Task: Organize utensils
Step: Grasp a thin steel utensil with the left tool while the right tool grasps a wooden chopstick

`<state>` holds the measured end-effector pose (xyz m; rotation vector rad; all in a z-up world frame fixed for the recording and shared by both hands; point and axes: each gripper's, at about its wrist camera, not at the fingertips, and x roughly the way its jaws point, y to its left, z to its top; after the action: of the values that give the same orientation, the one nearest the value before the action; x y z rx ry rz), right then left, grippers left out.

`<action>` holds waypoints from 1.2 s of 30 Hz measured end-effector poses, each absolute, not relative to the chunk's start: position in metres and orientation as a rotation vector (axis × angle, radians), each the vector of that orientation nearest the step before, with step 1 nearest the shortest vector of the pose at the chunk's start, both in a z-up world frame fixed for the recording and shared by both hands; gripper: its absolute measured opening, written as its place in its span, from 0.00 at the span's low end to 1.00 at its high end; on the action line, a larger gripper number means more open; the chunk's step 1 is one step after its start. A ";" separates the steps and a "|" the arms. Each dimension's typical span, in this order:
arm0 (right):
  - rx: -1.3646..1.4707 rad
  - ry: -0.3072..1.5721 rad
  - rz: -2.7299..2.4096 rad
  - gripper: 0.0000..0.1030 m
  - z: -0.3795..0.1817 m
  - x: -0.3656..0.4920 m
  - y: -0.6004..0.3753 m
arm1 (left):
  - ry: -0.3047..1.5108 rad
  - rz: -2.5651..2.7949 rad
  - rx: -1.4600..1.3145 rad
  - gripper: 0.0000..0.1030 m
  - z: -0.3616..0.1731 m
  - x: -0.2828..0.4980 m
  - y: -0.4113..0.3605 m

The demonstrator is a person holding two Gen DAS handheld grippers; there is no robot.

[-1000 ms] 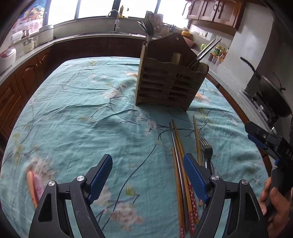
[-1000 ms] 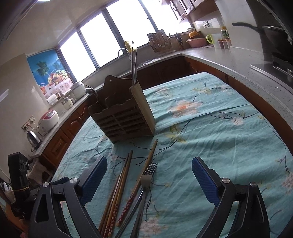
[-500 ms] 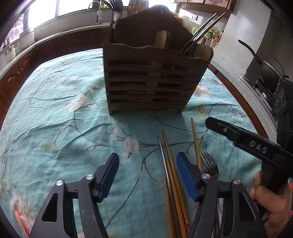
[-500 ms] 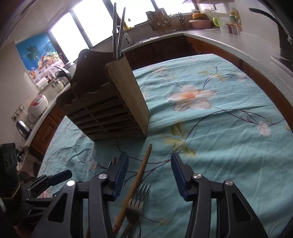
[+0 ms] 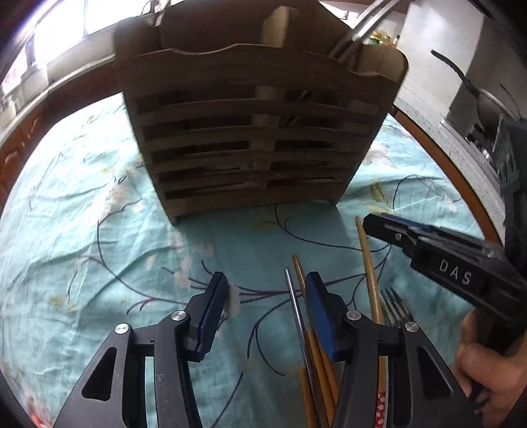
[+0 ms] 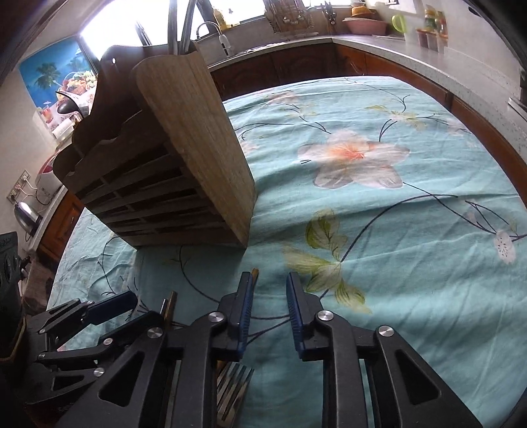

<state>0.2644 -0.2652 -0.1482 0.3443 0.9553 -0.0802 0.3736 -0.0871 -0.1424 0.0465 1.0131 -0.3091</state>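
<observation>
**Both grippers low over the utensils in front of the holder**

Left wrist view: the left gripper (image 5: 265, 298) hovers low over the teal flowered cloth (image 5: 82, 237), jaws parted with nothing between them. The wooden holder (image 5: 260, 131) stands upright just ahead, its slatted front facing the camera, with metal utensils (image 5: 359, 31) sticking out of its right compartment. On the cloth between holder and camera lie a metal chopstick (image 5: 294, 306), wooden chopsticks (image 5: 316, 355) beside it and partly under the right finger, a single wooden chopstick (image 5: 369, 263) further right, and a fork (image 5: 395, 306) beyond that. The right gripper (image 5: 375, 222) reaches in from the right edge, its tip just beside the single chopstick's far end; a hand (image 5: 490, 372) holds it.

Right wrist view: the right gripper (image 6: 268, 296) has its jaws narrowly parted, holding nothing, over the cloth (image 6: 395, 230) near the holder's (image 6: 184, 148) front right corner. A chopstick tip (image 6: 254, 273) shows just past the left finger. The fork (image 6: 234, 382) lies beneath the gripper body. The left gripper (image 6: 108, 306) sits at the lower left, jaws apart.
</observation>
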 end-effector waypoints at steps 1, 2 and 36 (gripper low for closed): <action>0.342 0.957 -0.082 0.16 -0.148 0.265 -0.267 | 1.006 -0.315 0.060 0.46 -0.143 0.373 -0.088; 0.340 0.958 -0.083 0.14 -0.148 0.265 -0.268 | 1.002 -0.321 0.072 0.44 -0.144 0.373 -0.089; 0.220 0.992 -0.061 0.12 -0.148 0.281 -0.235 | 1.056 -0.324 0.082 0.07 -0.138 0.366 -0.065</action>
<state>0.2812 -0.2346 -0.1475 0.2205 0.9919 -0.0613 0.3659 -0.0650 -0.1379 0.0819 1.0561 -0.3239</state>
